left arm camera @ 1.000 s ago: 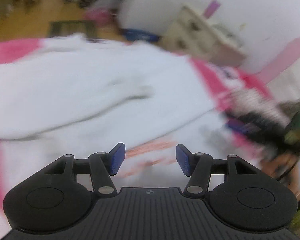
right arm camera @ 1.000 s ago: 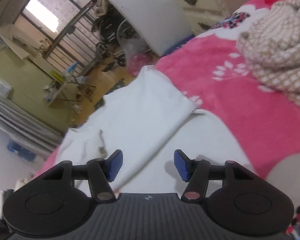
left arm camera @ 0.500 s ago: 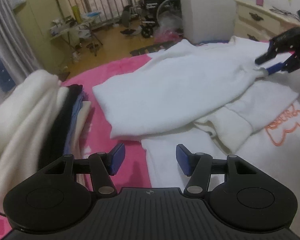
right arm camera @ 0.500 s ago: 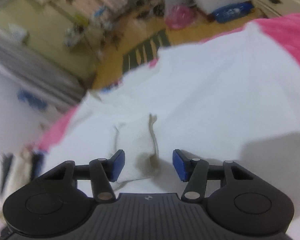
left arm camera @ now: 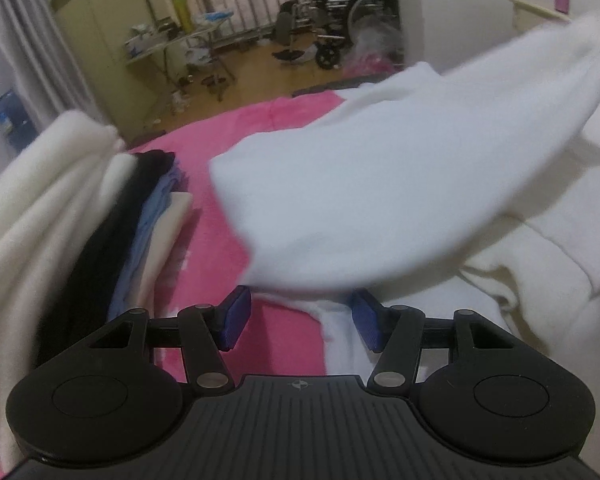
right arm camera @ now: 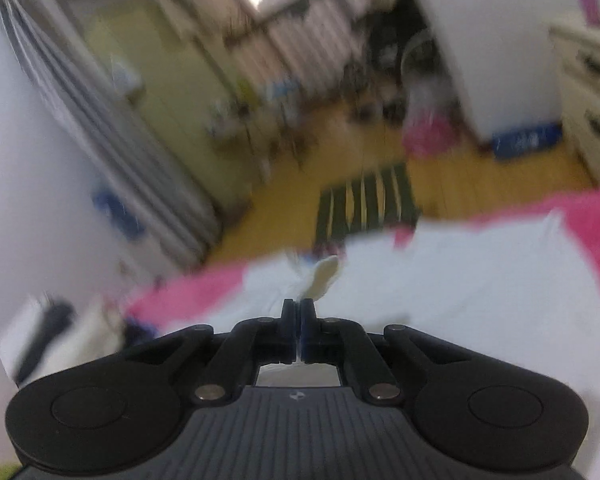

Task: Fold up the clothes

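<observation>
White sweatshirt (left arm camera: 380, 184) cloth is pinched at its sleeve cuff (right arm camera: 323, 276) by the right gripper (right arm camera: 298, 312), whose jaws are pressed together. The left gripper (left arm camera: 298, 316) is held half spread, gripping nothing, over the garment's edge on the pink bedspread (left arm camera: 228, 208). Folded clothes (left arm camera: 100, 220) are stacked toward the bed's left edge.

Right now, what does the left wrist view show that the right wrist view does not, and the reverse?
Only the left wrist view shows the open left tongs and a sharp stack of folded clothes on their left. Only the right wrist view shows the right tongs shut on a white garment, plus a striped floor mat. Both show that white garment and the pink bedcover.
</observation>
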`<action>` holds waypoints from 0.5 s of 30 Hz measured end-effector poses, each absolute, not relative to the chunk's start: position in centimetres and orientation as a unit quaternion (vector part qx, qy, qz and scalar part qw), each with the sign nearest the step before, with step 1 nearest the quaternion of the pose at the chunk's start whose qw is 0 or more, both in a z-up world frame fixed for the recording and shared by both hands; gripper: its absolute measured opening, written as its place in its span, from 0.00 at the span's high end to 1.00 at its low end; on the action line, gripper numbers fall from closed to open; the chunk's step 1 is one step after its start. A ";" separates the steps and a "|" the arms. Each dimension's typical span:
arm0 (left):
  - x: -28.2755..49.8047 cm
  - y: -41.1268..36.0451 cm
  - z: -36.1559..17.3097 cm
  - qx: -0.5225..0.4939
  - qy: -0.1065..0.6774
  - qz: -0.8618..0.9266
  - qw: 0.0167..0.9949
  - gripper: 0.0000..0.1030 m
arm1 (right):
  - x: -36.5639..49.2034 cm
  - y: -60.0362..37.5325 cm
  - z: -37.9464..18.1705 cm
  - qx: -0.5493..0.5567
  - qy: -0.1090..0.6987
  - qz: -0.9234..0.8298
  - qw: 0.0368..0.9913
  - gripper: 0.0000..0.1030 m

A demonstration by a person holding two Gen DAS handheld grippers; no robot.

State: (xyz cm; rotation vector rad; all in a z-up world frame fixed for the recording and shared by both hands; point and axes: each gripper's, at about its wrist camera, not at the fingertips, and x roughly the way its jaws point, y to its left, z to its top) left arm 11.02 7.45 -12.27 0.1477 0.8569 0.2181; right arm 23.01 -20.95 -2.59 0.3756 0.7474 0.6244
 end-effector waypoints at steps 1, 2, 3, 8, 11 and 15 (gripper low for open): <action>11.0 7.5 -12.3 0.072 0.413 0.106 0.902 0.45 | 22.5 -22.0 -1.6 0.185 0.341 0.292 0.874 0.98; 10.9 7.4 -12.3 0.073 0.412 0.106 0.902 0.45 | 22.0 -23.4 -1.4 0.183 0.334 0.276 0.882 0.98; 10.8 7.3 -12.5 0.074 0.412 0.108 0.902 0.45 | 21.7 -24.7 -1.4 0.182 0.333 0.259 0.889 0.98; 10.4 7.0 -12.4 0.077 0.413 0.110 0.901 0.44 | 23.0 -28.2 -8.2 0.191 0.422 0.176 0.869 0.98; 10.3 6.7 -12.0 0.090 0.406 0.110 0.903 0.45 | 23.5 -29.0 -11.4 0.217 0.458 0.157 0.848 0.95; 10.4 6.0 -11.8 0.118 0.391 0.100 0.907 0.49 | 23.9 -28.9 -11.5 0.225 0.463 0.167 0.841 0.71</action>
